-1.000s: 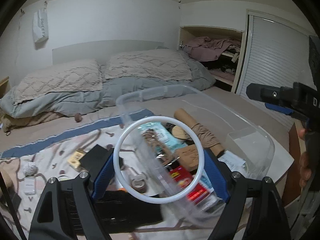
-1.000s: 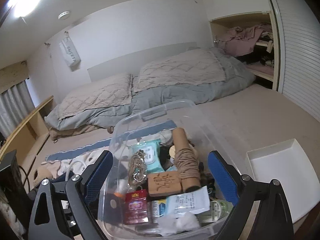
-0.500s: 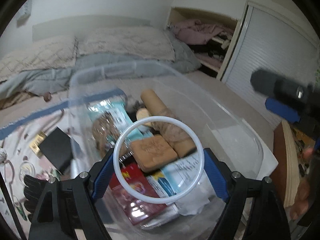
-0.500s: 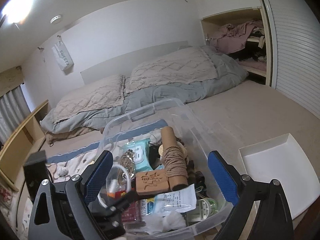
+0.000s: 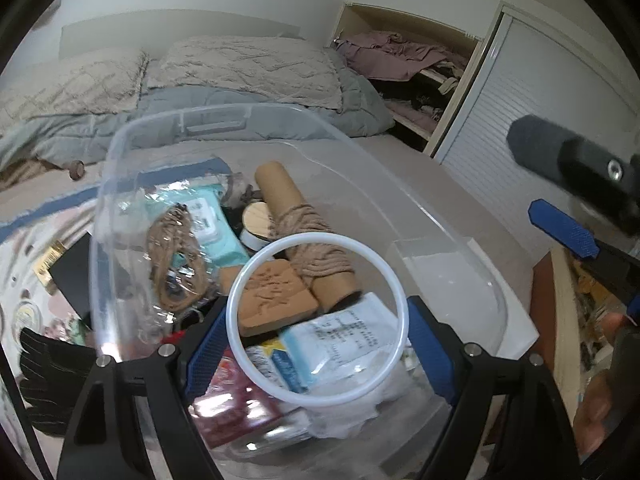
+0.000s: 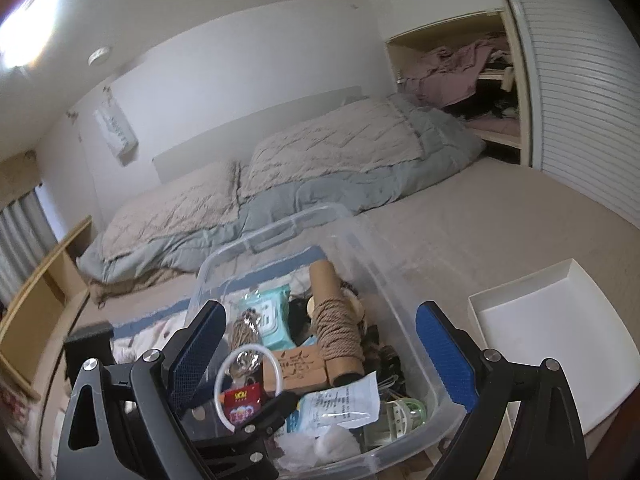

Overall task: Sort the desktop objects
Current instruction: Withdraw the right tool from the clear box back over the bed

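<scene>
My left gripper [image 5: 318, 320] hangs over the clear plastic bin [image 5: 216, 116] with a white ring [image 5: 240, 280] spanning its blue pads. Its jaws are opening, and the ring still sits between them, touching both. Under the ring lie a carved wooden block [image 5: 272, 300], a rope-wound cardboard tube [image 5: 304, 224], a wipes pack [image 5: 204, 216] and a paper slip [image 5: 344, 332]. In the right wrist view the ring [image 6: 224, 372] and left gripper [image 6: 244, 384] show at the bin's [image 6: 272, 232] near left corner. My right gripper [image 6: 320, 352] is open and bare above the bin's near edge.
A white tray [image 6: 540, 340] lies on the bed right of the bin. Pillows and a grey quilt [image 6: 320, 168] fill the far side. A black box [image 5: 76, 276] and small items sit on the patterned cloth left of the bin. A slatted wardrobe door [image 6: 580, 100] stands at right.
My left gripper carried the ring rightward from the cloth to above the bin and tipped downward. It now shows in the right wrist view. The right gripper shifted only slightly.
</scene>
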Motion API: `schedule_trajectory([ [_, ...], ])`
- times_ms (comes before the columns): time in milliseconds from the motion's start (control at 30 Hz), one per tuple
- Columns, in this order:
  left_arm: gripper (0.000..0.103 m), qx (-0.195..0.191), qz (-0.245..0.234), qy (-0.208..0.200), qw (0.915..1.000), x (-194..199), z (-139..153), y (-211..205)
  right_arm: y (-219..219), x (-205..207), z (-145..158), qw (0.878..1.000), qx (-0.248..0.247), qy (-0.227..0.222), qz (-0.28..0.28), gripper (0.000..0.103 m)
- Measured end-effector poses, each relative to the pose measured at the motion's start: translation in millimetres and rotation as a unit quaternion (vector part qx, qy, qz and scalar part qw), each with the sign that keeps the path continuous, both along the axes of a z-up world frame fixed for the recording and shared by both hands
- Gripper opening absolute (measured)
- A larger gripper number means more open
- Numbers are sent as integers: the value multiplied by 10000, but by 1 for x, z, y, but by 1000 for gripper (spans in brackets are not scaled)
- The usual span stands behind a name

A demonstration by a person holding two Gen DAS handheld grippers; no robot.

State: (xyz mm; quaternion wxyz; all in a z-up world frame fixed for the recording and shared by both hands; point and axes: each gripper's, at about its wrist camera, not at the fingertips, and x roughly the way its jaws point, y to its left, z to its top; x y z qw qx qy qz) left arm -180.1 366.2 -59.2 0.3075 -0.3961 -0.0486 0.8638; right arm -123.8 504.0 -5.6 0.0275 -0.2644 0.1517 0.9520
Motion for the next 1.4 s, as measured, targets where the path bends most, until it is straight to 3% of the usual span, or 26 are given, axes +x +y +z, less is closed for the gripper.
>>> schedule_trajectory([
  [33, 99, 14, -18, 3, 10000, 0, 0, 1, 3, 2, 1, 10000, -48, 34, -40, 96],
  [67, 103, 25, -39, -6, 10000, 2, 0, 3, 4, 3, 2, 9999, -74, 47, -67, 96],
  [600, 103, 137, -159, 185, 9996, 14, 22, -10, -2, 17, 9, 9997, 10, 150, -181, 96],
  [1233, 103, -218, 400, 954, 9944, 32, 60, -104, -60, 45, 23, 9968, 709, 350, -93, 96],
  [1400, 103, -211, 521, 1106, 9923, 41, 68, -130, -76, 55, 20, 9970, 702, 330, -17, 96],
])
